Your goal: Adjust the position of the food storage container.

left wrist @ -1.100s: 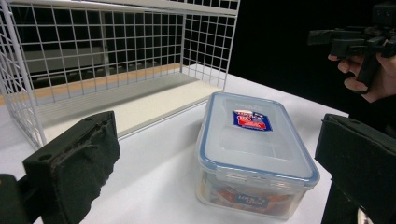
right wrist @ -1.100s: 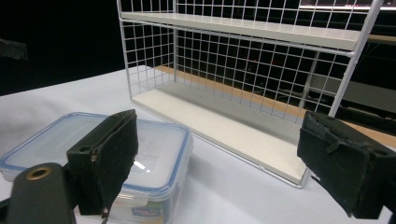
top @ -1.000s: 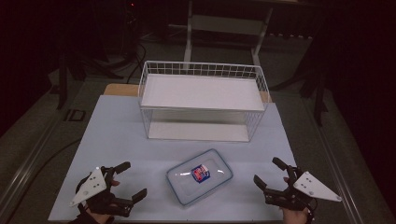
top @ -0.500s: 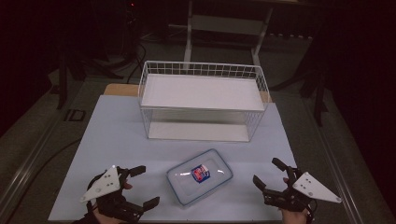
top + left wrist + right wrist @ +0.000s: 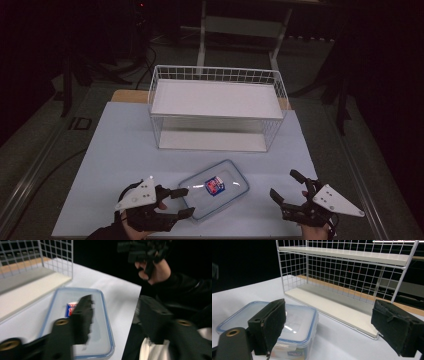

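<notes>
**Clear lidded container between two spread grippers**

High view: a clear container [image 5: 215, 188] with a blue-rimmed lid and a red-blue label is seen near the table's [image 5: 120, 145] near edge, before the wire shelf [image 5: 216, 107]. The left gripper [image 5: 183, 202] is spread beside its left corner; the right gripper [image 5: 285, 186] is spread, apart.

Left gripper view: the container [image 5: 100, 315] is seen past spread jaws.

Right gripper view: the container [image 5: 299, 320] is framed, untouched.

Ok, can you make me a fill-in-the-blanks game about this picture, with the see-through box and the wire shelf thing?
1. The clear plastic box with the blue-rimmed lid lies on the pale table between the two ____.
2. Behind the box stands a white ____ rack with two shelves.
3. The left gripper and the right gripper both have their jaws ____.
4. The gripper nearer to the box is the ____ one.

Missing words: grippers; wire; open; left
</notes>
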### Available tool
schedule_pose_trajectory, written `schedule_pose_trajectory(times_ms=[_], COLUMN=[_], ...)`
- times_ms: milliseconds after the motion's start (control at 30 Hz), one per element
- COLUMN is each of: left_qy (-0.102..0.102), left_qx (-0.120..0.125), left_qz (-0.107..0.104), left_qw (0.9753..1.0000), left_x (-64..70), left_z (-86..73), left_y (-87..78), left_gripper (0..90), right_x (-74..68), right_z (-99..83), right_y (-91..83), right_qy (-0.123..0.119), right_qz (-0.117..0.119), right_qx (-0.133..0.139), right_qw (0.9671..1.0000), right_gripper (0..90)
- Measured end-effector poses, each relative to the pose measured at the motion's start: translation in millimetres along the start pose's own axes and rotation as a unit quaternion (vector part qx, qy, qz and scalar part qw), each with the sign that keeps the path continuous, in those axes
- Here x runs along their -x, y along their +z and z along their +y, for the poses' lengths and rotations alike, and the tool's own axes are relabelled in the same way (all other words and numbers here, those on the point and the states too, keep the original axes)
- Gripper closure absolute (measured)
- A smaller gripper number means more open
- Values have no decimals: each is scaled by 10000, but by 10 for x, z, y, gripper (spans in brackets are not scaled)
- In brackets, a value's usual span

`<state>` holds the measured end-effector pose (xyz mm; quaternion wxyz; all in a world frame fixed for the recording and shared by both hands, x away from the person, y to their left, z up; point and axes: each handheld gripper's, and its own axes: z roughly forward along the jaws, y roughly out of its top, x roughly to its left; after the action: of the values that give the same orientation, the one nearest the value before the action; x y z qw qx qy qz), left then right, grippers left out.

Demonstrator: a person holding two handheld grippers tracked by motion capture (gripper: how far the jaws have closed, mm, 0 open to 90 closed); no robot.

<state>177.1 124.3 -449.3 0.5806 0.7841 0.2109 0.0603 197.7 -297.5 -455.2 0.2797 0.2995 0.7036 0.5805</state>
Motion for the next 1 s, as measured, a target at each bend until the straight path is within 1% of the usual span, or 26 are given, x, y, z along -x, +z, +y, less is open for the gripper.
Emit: schedule_pose_trajectory(times_ms=[33, 67, 133, 167, 200, 233, 267, 300, 333, 367, 400, 433, 467, 500, 533, 600, 633, 667, 733, 767, 800, 867, 933, 967, 1000], left_qy=[6, 12, 10, -8, -12, 6, 28, 6, -17, 13, 18, -9, -17, 33, 24, 87, 72, 81, 133, 151, 192, 192, 238, 236, 193], left_qx=[-67, -144, -362, -461, -533, -597, -676, -708, -729, -811, -833, -847, -908, -1027, -1126, -1277, -1334, -1420, -1479, -1520, -1596, -1636, -1674, -1664, -1660], left_qz=[-20, -39, -125, -169, -245, -276, -287, -324, -340, -318, -342, -361, -335, -305, -311, -300, -317, -273, -268, -244, -172, -189, -160, -150, -131], left_qw=[10000, 9999, 9993, 9988, 9983, 9978, 9973, 9970, 9968, 9962, 9959, 9958, 9953, 9942, 9932, 9913, 9905, 9895, 9886, 9880, 9868, 9862, 9855, 9857, 9859], left_x=[9, 22, 46, 58, 63, 69, 79, 81, 83, 91, 98, 101, 110, 122, 125, 138, 143, 145, 148, 147, 145, 142, 150, 148, 139], left_z=[-9, -26, -65, -95, -120, -138, -167, -187, -200, -218, -237, -251, -269, -303, -324, -349, -366, -380, -410, -421, -432, -453, -461, -463, -463], left_y=[33, 77, 173, 228, 268, 297, 341, 367, 386, 417, 438, 453, 475, 513, 539, 576, 598, 621, 650, 662, 678, 699, 707, 704, 696], left_gripper=[551, 588, 595, 621, 682, 682, 706, 764, 764, 795, 810, 836, 861, 879, 893, 895, 896, 896, 896, 896, 896, 896, 897, 897, 897], right_x=[-1, -1, -1, 1, 1, 2, 3, 4, 4, 6, 6, 7, 7, 7, 7, 7, 7, 8, 10, 12, 12, 14, 15, 15, 17], right_z=[0, -1, -1, -2, -3, -3, -3, -3, -3, -3, -5, -6, -6, -7, -7, -8, -8, -8, -10, -10, -11, -14, -15, -15, -15], right_y=[1, 2, 4, 6, 7, 6, 5, 4, 4, 3, 4, 4, 5, 7, 9, 11, 11, 11, 11, 12, 13, 17, 19, 18, 16], right_qy=[-2, -3, 4, 12, 14, 15, 18, 29, 29, 35, 47, 47, 50, 53, 48, 56, 54, 59, 68, 73, 81, 85, 100, 100, 95], right_qz=[11, 7, 15, 28, 25, 35, 43, 36, 36, 41, 38, 44, 52, 58, 69, 78, 76, 82, 88, 101, 104, 107, 111, 111, 110], right_qx=[-4, -3, -4, -8, -7, -8, -8, -4, -4, -2, -6, -14, -21, -26, -38, -41, -42, -43, -50, -50, -53, -60, -67, -66, -67], right_qw=[10000, 10000, 10000, 10000, 10000, 10000, 10000, 10000, 10000, 10000, 10000, 10000, 10000, 10000, 10000, 9999, 9999, 9999, 9999, 9999, 9999, 9999, 9999, 9999, 9999], right_gripper=[122, 122, 122, 122, 122, 122, 122, 123, 123, 123, 123, 123, 123, 123, 123, 124, 123, 124, 124, 124, 124, 124, 124, 124, 124])
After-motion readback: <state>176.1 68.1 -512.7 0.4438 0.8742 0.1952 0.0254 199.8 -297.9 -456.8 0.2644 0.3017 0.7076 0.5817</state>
